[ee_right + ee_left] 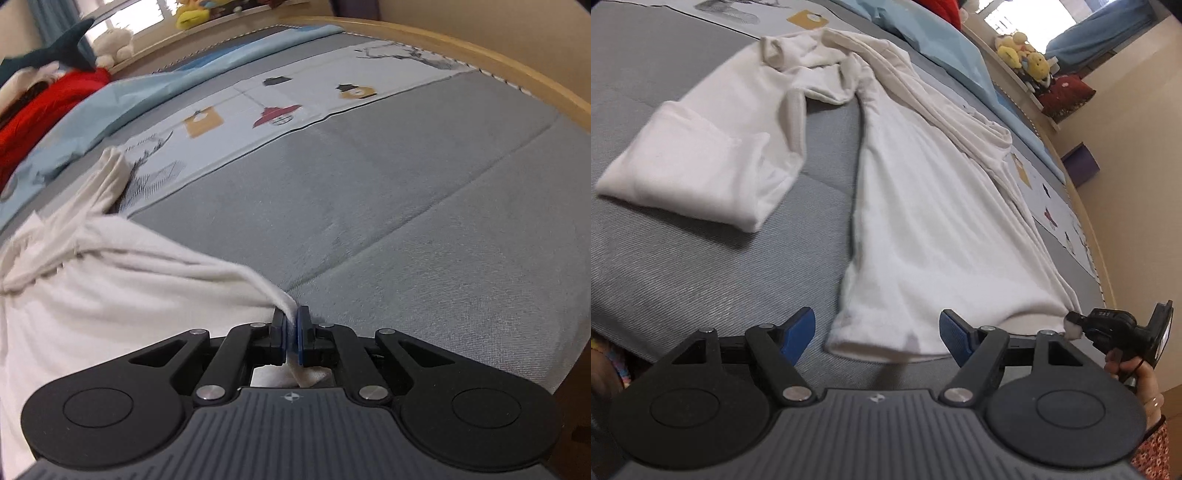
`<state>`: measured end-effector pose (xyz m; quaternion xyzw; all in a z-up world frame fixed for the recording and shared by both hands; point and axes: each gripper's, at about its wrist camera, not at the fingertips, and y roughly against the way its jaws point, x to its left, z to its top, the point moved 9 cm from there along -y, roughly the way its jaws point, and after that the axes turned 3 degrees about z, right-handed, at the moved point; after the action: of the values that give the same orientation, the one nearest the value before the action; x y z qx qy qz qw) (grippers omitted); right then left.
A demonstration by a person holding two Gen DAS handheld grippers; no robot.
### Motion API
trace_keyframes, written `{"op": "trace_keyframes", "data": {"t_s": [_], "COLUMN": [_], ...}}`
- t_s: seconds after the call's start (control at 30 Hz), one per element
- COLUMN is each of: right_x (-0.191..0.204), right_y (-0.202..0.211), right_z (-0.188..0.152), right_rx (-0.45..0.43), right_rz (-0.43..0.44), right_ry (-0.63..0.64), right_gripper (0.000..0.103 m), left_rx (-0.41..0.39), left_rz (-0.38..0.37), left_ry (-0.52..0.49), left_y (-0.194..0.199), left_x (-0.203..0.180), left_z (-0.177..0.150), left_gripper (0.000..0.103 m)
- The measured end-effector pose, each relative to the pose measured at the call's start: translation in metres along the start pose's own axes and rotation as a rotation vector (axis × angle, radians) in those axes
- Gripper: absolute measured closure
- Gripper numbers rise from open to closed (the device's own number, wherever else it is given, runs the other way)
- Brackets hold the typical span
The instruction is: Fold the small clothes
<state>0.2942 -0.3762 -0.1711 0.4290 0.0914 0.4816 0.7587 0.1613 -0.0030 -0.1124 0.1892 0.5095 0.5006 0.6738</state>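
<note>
We see a white garment (934, 229) of soft, matt, fleecy cloth on a grey mattress cover (701, 258) of ribbed woven fabric. Our left gripper (878, 334) is matt black plastic — blue textured pads (951, 332), shiny metal pivots.

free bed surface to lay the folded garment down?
Bare grey mattress right of the right gripper, out to the wooden bed rim. Smaller gap between white garment and its sleeve. Crowded by the blue sheet and plush toys.
</note>
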Motion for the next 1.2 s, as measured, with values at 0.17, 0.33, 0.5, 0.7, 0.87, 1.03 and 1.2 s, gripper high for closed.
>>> {"op": "trace_keyframes", "data": {"t_s": [0.17,0.33,0.5,0.7,0.87,1.03,1.2], "right_x": [-0.002,0.002,0.021,0.076,0.131,0.188,0.235], "right_y": [-0.001,-0.006,0.047,0.21,0.35,0.354,0.239], "right_z": [-0.002,-0.002,0.019,0.111,0.195,0.258,0.308], "right_rx": [0.01,0.038,-0.06,-0.304,-0.54,-0.574,-0.451], "right_rz": [0.001,0.03,0.242,0.524,0.613,0.54,0.413], "right_ry": [0.0,0.003,-0.035,-0.013,0.111,0.165,0.115], "right_gripper": [0.098,0.098,0.099,0.099,0.099,0.099,0.099], "left_rx": [0.032,0.07,-0.201,-0.538,-0.685,-0.659,-0.6], "left_rz": [-0.01,0.018,-0.01,-0.035,-0.03,0.052,0.147], "left_ry": [-0.048,-0.01,-0.096,-0.163,-0.152,-0.12,-0.051], "left_y": [-0.021,-0.024,0.094,0.262,0.338,0.313,0.24], "left_x": [-0.024,-0.031,-0.061,-0.118,-0.161,-0.168,-0.15], "left_z": [0.002,0.002,0.074,0.178,0.249,0.33,0.428], "left_gripper": [0.021,0.092,0.093,0.093,0.093,0.093,0.093]}}
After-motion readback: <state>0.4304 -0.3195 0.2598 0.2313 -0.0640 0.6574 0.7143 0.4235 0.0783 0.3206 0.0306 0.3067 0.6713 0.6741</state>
